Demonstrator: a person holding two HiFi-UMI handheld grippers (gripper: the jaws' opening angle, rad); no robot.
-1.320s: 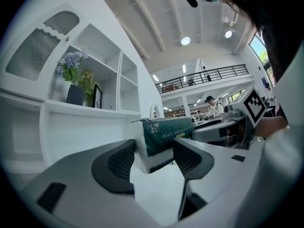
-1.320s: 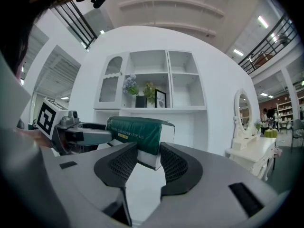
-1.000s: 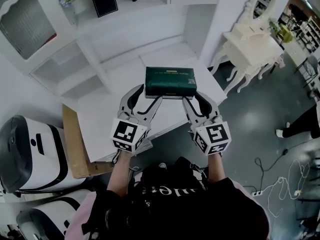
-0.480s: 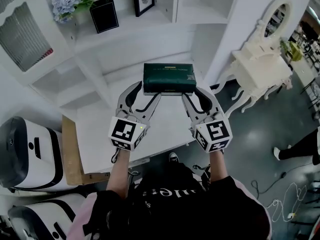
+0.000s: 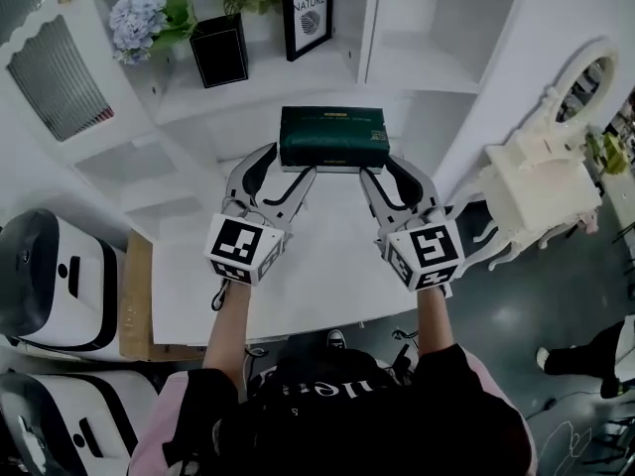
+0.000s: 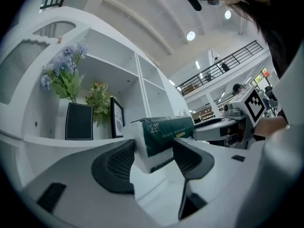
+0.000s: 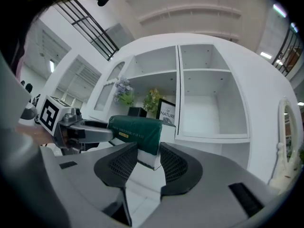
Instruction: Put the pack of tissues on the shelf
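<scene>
The pack of tissues (image 5: 332, 137) is dark green with a white underside, and it hangs in the air in front of the white shelf unit (image 5: 298, 79). My left gripper (image 5: 285, 170) is shut on the pack's left end. My right gripper (image 5: 380, 170) is shut on its right end. In the left gripper view the pack (image 6: 166, 132) sits between the pads of the left gripper (image 6: 154, 158), level with the lower shelf board. In the right gripper view the right gripper (image 7: 148, 163) pinches the pack (image 7: 135, 129), with an empty cubby (image 7: 209, 108) behind.
On the shelf stand a black pot with a plant (image 5: 220, 50), blue flowers (image 5: 139, 13) and a framed print (image 5: 306, 13). A white table (image 5: 298, 276) lies below the grippers. A white dressing table with a mirror (image 5: 556, 157) stands at the right, and white machines (image 5: 50, 286) at the left.
Both grippers have carried the pack forward and upward from above the table toward the shelf. The grip on both ends has stayed the same.
</scene>
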